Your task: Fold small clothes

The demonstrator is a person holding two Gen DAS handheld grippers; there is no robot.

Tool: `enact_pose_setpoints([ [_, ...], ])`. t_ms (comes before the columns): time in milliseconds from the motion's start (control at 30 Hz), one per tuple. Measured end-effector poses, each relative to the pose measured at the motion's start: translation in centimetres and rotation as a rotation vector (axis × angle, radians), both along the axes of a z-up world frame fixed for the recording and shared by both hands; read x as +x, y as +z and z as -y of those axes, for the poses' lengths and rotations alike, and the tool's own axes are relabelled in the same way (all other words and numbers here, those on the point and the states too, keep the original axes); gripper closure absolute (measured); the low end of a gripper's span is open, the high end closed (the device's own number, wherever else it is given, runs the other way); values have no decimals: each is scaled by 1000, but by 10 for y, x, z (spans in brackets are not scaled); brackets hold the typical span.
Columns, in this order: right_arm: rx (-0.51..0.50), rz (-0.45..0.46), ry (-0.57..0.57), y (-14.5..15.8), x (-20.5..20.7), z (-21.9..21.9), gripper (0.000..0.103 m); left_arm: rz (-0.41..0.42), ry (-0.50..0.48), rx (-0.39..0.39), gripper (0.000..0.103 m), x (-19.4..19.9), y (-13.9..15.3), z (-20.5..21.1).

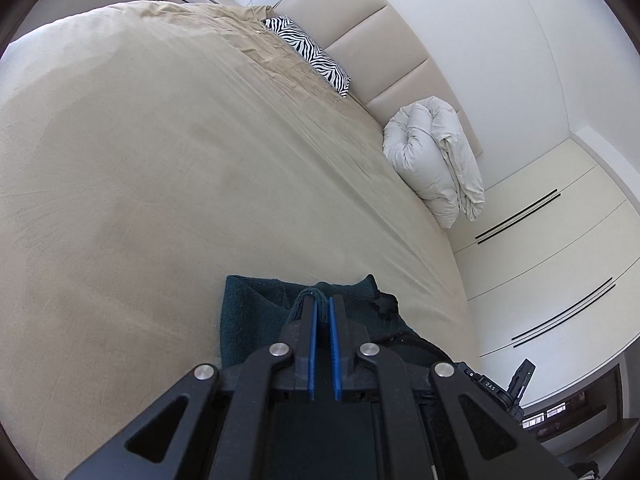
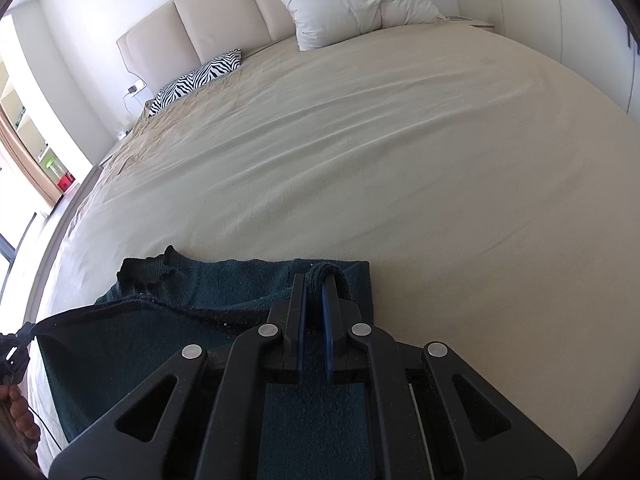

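Observation:
A dark teal knitted garment (image 1: 248, 312) lies on the beige bed sheet (image 1: 160, 184) near the bed's front edge. My left gripper (image 1: 323, 300) is shut on a bunched edge of it. In the right wrist view the same garment (image 2: 224, 280) spreads to the left, with a ribbed dark collar (image 2: 148, 274). My right gripper (image 2: 315, 280) is shut on a fold of its far right corner, the cloth wrapped over the right fingertip. The left gripper's end (image 2: 14, 344) holds the cloth's other corner at the far left.
A zebra-print pillow (image 1: 316, 56) and a folded white duvet (image 1: 436, 160) lie by the padded headboard (image 1: 380, 36). White wardrobe doors (image 1: 560, 248) stand to the right of the bed. The wide beige sheet (image 2: 400, 140) stretches beyond the garment.

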State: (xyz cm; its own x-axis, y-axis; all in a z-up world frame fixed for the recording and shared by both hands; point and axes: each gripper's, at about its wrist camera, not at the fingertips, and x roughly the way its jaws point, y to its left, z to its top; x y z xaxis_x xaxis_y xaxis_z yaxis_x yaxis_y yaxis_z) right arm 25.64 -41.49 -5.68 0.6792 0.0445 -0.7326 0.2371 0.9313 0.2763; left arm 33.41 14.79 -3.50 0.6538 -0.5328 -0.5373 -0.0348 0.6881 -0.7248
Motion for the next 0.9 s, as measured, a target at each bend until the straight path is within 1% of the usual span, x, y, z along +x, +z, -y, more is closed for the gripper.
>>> enact_pose_setpoints([
  [300,76,-37,-21,-33,31,7,96,-45,32,33,95,25,-29,1],
  [333,82,-55,-27,-37,34,8,96,-57,37,38,93,27,-33,1],
  [400,115,-69,-40,-44,36,12,95,-79,45,25,68,31,-41,0],
  [433,129,-64,-47,-45,34,14,94,-78,49,7,47,30,-44,-2],
  [467,141,-55,-54,-45,32,15,93,-70,62,-6,35,28,-44,-5],
  [500,147,-45,-60,-44,30,16,89,-59,74,-7,33,25,-42,-8],
  [533,135,-39,-71,-43,27,18,78,-51,76,-3,33,22,-39,-10],
  [567,125,-35,-85,-40,23,20,69,-47,75,-2,33,19,-37,-12],
  [600,130,-25,-95,-39,20,22,50,-45,76,-3,33,16,-35,-14],
  [633,140,-6,-103,-36,15,25,48,-38,77,-3,33,10,-32,-15],
  [667,144,5,-106,-32,9,28,48,-29,76,3,33,3,-29,-16],
  [767,129,-7,-88,-28,-5,26,48,-2,58,55,33,-19,-19,-13],
  [900,40,-24,-10,-23,-31,3,50,13,17,96,33,-56,-18,-3],
])
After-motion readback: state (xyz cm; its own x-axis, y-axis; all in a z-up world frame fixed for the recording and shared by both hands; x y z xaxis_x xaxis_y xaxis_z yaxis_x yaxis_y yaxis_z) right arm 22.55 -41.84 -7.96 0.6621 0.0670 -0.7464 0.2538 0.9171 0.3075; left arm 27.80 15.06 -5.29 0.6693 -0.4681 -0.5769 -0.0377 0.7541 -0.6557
